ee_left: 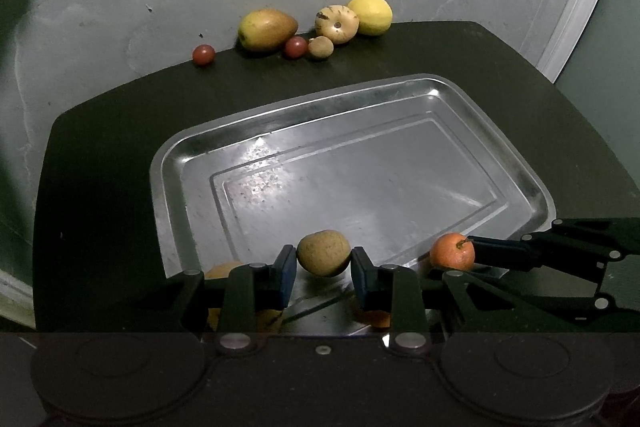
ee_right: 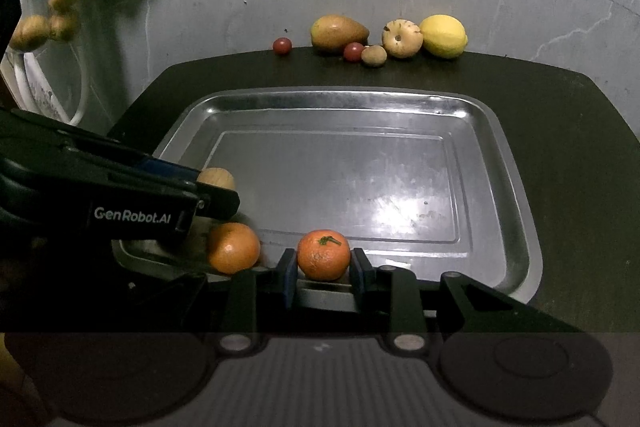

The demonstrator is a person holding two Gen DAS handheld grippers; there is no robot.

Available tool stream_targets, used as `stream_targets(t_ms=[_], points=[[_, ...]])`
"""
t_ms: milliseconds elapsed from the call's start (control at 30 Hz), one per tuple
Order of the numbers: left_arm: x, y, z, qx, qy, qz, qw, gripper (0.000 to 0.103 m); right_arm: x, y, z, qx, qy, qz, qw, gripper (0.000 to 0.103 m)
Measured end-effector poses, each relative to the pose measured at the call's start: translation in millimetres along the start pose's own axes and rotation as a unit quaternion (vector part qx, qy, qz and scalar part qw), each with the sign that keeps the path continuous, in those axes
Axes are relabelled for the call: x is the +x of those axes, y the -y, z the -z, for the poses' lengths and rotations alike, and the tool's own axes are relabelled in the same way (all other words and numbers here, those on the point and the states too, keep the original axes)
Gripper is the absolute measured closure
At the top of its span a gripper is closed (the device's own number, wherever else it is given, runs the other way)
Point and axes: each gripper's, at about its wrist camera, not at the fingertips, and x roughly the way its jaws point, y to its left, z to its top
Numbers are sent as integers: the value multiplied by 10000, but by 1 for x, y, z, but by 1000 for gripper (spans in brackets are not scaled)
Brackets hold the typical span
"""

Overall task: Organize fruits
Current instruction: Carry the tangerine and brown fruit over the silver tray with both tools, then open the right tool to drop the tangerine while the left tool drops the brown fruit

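- Left gripper (ee_left: 324, 267) pinches a brown fruit (ee_left: 323, 253) above the tray's (ee_left: 180, 163) near edge;
- right gripper (ee_right: 324, 273) clamps a tangerine (ee_right: 323, 255) at the same edge;
- a second orange (ee_right: 233, 247) sits in the tray's near-left corner

Only one readable bit of text here

"GenRobot.AI" is printed in pale letters on the black side of the left gripper (ee_right: 216, 197), where it reaches in from the left of the right wrist view. Nothing else in either view carries legible writing, numbers or labels.
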Motion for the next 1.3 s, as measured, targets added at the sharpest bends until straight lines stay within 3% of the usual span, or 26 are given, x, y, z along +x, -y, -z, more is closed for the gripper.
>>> stream_targets(t_ms=[533,700,1100,1300], points=[[3,1,0,-6,-41,19,10000,70,0,5,3,49,-13,16,10000,66],[-1,0,0,-67,33,53,10000,57,-2,6,4,109,-13,46,9999,60],[-25,-14,-9,-359,335,22,9988,18,-11,10,1,217,-54,49,9997,21],[-29,-27,-11,-625,397,-77,9972,18,-11,13,-2,253,-91,31,9996,13]])
